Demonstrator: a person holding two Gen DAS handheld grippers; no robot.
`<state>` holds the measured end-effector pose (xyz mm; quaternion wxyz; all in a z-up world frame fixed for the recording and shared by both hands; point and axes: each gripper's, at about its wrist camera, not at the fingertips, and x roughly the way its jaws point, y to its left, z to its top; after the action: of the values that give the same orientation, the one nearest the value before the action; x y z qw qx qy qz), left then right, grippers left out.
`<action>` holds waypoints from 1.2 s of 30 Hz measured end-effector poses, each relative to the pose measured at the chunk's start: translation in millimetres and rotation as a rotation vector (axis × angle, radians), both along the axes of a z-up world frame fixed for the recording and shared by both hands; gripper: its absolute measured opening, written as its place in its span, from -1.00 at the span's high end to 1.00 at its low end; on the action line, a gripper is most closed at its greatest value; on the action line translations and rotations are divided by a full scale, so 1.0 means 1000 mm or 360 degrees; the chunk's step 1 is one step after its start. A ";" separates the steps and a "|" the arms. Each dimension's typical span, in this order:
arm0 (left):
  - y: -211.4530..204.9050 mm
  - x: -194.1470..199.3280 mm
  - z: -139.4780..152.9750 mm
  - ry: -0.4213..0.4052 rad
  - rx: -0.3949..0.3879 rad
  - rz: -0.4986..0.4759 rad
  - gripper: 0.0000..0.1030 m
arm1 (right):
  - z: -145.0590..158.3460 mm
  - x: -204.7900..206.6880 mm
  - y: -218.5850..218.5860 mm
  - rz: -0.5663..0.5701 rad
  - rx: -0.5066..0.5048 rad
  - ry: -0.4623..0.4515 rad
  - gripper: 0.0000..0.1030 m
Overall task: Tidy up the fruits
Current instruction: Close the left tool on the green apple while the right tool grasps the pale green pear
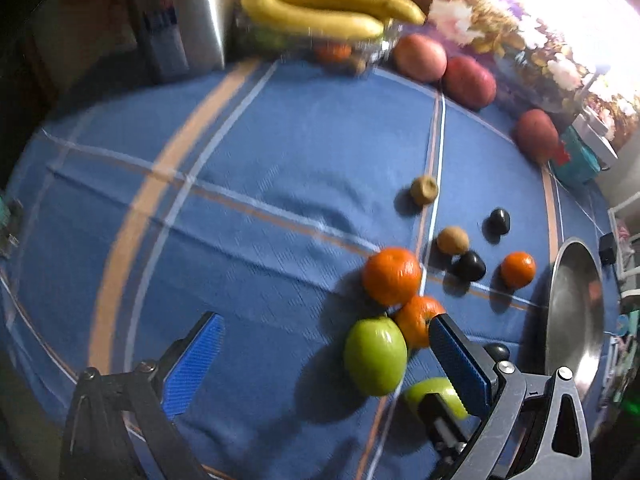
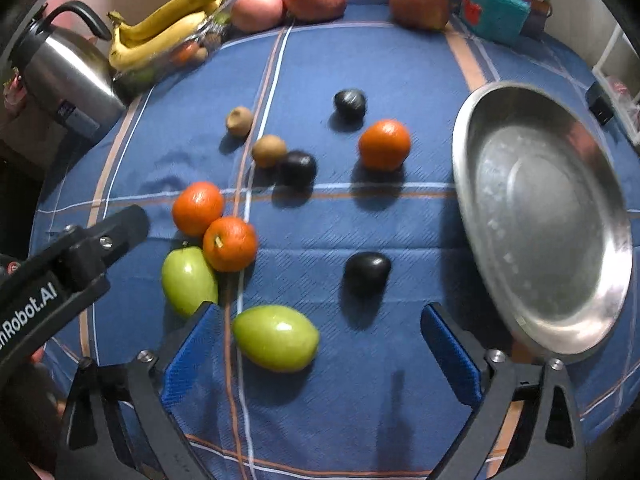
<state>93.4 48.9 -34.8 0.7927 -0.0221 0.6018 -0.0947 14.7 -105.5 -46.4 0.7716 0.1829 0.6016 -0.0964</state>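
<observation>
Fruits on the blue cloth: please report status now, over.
Left gripper open, empty. Right gripper open above a green fruit, not touching. Metal bowl empty, all fruit on the cloth. Nothing in the way.

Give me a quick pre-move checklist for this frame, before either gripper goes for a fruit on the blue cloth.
1. Right gripper open and holding nothing: ok.
2. Left gripper open and holding nothing: ok.
3. Green fruit lies free between the right fingers, touching no other fruit: ok.
4. Metal bowl empty and ready to take fruit: ok.
5. Second green fruit free to lift alone: not ok, an orange rests against it.
6. Left gripper's finger clear of that cluster: ok, beside it without touching.
</observation>
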 end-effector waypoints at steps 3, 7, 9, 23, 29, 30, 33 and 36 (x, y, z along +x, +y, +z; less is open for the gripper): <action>-0.003 -0.002 -0.009 0.0069 -0.0023 -0.0012 -0.97 | -0.006 -0.001 0.004 0.0017 0.0000 0.0041 -0.89; -0.008 -0.007 -0.013 0.0091 -0.0076 -0.0048 -0.89 | -0.016 0.001 0.013 0.0035 0.0041 0.0067 -0.82; -0.011 -0.009 -0.015 0.0118 -0.0097 -0.0066 -0.76 | -0.021 0.003 0.017 0.0037 0.0060 0.0067 -0.74; -0.021 -0.011 -0.031 0.0211 -0.0204 -0.0052 0.03 | -0.026 0.019 0.017 0.0022 0.0079 0.0013 -0.18; -0.010 -0.017 -0.026 0.0204 -0.0221 -0.0059 0.18 | -0.024 0.024 0.023 0.0031 0.0114 0.0004 -0.06; -0.009 -0.018 -0.025 0.0201 -0.0224 -0.0055 0.18 | -0.024 0.022 0.022 0.0028 0.0119 0.0003 -0.06; -0.010 -0.018 -0.022 0.0193 -0.0228 -0.0044 0.18 | -0.024 0.018 0.018 0.0024 0.0130 0.0003 -0.06; -0.007 -0.014 -0.015 0.0168 -0.0235 -0.0030 0.18 | -0.020 0.013 0.015 0.0014 0.0167 -0.0008 -0.06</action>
<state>79.8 41.9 -50.2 0.7552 -0.0798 0.6343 -0.1448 27.3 -90.1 -66.6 0.7628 0.2206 0.6047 -0.0608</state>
